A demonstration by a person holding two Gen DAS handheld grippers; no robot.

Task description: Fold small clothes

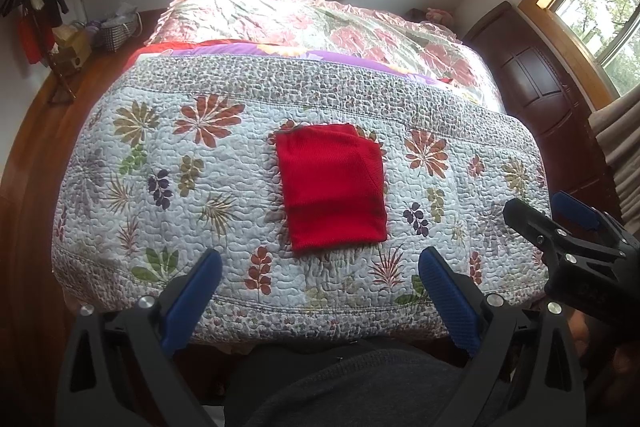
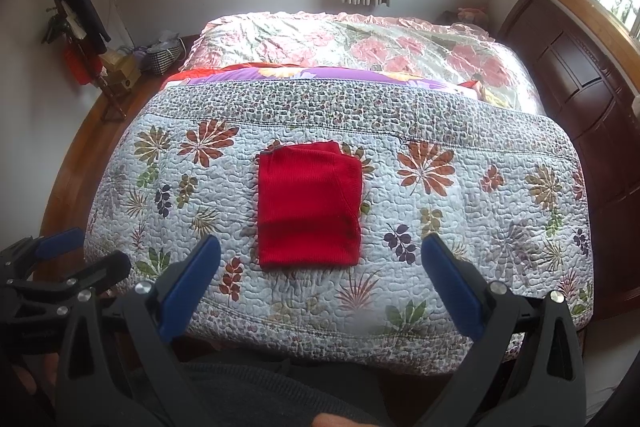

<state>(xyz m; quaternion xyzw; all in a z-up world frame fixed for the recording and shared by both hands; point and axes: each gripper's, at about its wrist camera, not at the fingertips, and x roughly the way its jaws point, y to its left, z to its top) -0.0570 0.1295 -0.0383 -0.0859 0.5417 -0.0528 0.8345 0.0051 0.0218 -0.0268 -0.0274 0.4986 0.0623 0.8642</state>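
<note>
Lying flat on the quilt [image 1: 160,187], the red garment [image 1: 332,187] is already folded into a compact rectangle, its long axis running away from the person toward the far side of the bed. Edges look square; one folded layer shows along its far right corner.

Left gripper [image 1: 320,291]: jaws wide, nothing between them, held clear of the garment on its near side, over the quilt's near border. Right gripper [image 2: 320,283]: jaws likewise wide and empty, also on the near side of the garment. Neither touches the cloth. In each wrist view the garment sits ahead of the jaws and roughly centred between the fingers (slightly left of centre in the right view), so neither hand is plainly nearer.

Judgement: folding of this piece appears complete or close to it. Should a further fold be wanted, the near short edge is the one presented to both grippers, and it would be lifted along the long axis toward the far edge. Risk noted: knit fabric of several layers may slip apart if only the top layer is pinched.
</note>
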